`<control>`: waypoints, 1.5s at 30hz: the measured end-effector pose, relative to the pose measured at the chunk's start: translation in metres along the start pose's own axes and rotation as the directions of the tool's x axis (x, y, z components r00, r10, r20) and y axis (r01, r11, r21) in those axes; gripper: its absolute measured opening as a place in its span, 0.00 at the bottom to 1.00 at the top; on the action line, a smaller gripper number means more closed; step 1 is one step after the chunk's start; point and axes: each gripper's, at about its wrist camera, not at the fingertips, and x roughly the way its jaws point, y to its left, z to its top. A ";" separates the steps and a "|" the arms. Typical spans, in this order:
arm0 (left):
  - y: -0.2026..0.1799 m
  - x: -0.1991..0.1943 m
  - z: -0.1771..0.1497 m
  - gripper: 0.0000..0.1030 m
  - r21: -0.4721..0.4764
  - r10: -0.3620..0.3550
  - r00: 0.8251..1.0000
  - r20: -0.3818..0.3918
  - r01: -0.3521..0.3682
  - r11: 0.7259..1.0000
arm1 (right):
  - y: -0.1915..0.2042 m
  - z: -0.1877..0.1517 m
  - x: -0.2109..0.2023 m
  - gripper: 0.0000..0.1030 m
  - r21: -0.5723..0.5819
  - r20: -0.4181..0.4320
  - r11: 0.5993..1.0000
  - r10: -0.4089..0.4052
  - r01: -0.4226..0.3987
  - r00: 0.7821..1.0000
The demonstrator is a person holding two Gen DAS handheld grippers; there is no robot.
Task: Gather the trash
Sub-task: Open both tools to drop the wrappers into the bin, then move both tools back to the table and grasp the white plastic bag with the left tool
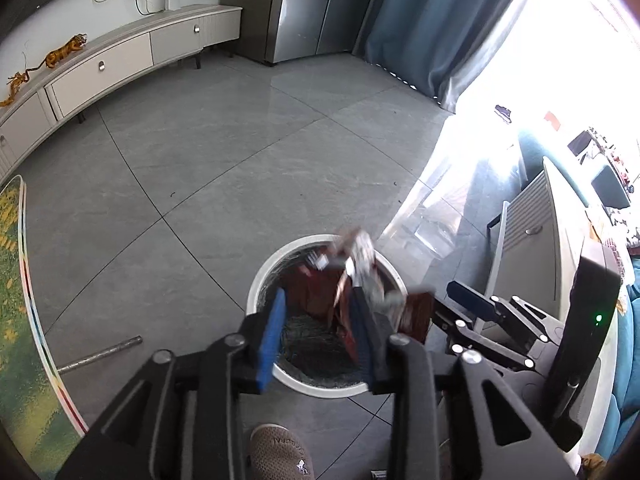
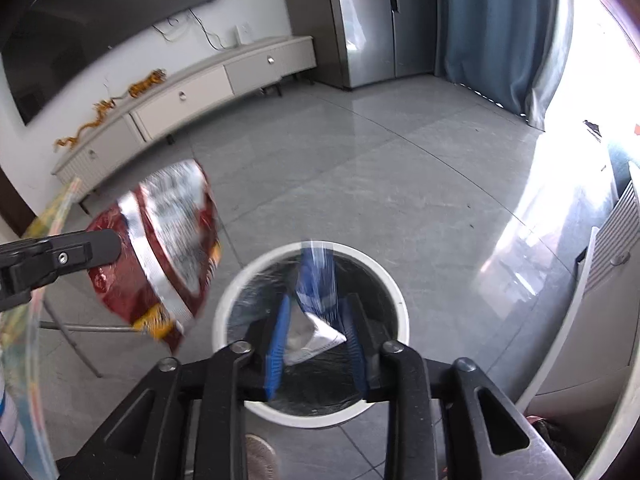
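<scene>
- Bin (image 2: 400, 300): white rim, dark liner inside.
- Snack bag (image 2: 168, 248): dark red, silver bands, yellow-orange at the lower edge.
- Wrapper (image 2: 316, 280): blue and white.
- Pads (image 2: 277, 344): blue, on black frames.
- Floor (image 1: 224, 152): grey tiles, dark joints.
- Curtain (image 1: 420, 20): blue.
- Cabinet (image 1: 104, 68): cream.
- Tiger figure (image 1: 66, 51): orange, black stripes.
- Slipper (image 1: 276, 454): tan-brown.

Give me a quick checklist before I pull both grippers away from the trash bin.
1. Bin under both grippers: ok.
2. Left gripper fingers apart: ok.
3. Red snack bag free of the left fingers: cannot tell, it is blurred against one finger.
4. Right gripper fingers apart: ok.
5. Blue wrapper free of the right fingers: cannot tell, it sits blurred between them, above the bin.
6. Shoe clear of the bin: ok.
</scene>
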 end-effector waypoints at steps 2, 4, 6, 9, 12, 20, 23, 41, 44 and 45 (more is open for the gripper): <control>0.004 -0.005 -0.001 0.40 -0.010 -0.024 1.000 0.008 0.024 1.000 | 0.000 0.000 0.000 0.31 0.003 0.000 1.000 -0.008 0.008 1.000; 0.007 -0.012 -0.003 0.40 -0.007 -0.028 0.999 0.021 0.029 1.000 | -0.003 0.000 -0.005 0.32 0.011 0.005 1.000 -0.011 0.011 1.000; 0.010 -0.024 -0.004 0.40 -0.005 -0.018 0.999 0.046 0.018 1.000 | -0.001 0.001 -0.012 0.33 0.012 0.017 1.000 -0.021 0.021 1.000; 0.020 -0.052 -0.008 0.41 -0.022 -0.020 0.996 0.089 0.022 1.000 | -0.002 0.007 -0.021 0.33 0.019 0.035 0.999 -0.027 0.026 0.999; 0.032 -0.089 -0.016 0.41 -0.029 0.016 0.986 0.164 -0.011 1.000 | -0.002 0.012 -0.039 0.34 0.029 0.074 1.000 -0.007 0.005 0.997; 0.072 -0.204 -0.049 0.41 -0.071 0.107 0.921 0.375 -0.087 0.994 | 0.038 0.026 -0.136 0.42 -0.016 0.247 0.995 0.098 -0.097 0.964; 0.091 -0.248 -0.064 0.41 -0.075 0.129 0.906 0.404 -0.108 0.991 | 0.062 0.029 -0.169 0.46 -0.057 0.302 0.989 0.144 -0.133 0.942; 0.224 -0.409 -0.201 0.55 -0.304 0.393 0.794 0.465 -0.274 0.913 | 0.199 0.017 -0.248 0.49 -0.320 0.355 0.896 0.414 -0.308 0.838; 0.237 -0.416 -0.218 0.55 -0.331 0.414 0.787 0.457 -0.281 0.901 | 0.216 0.012 -0.247 0.49 -0.343 0.338 0.884 0.433 -0.319 0.836; 0.240 -0.419 -0.222 0.55 -0.340 0.419 0.785 0.455 -0.282 0.897 | 0.220 0.011 -0.246 0.49 -0.347 0.333 0.879 0.441 -0.327 0.833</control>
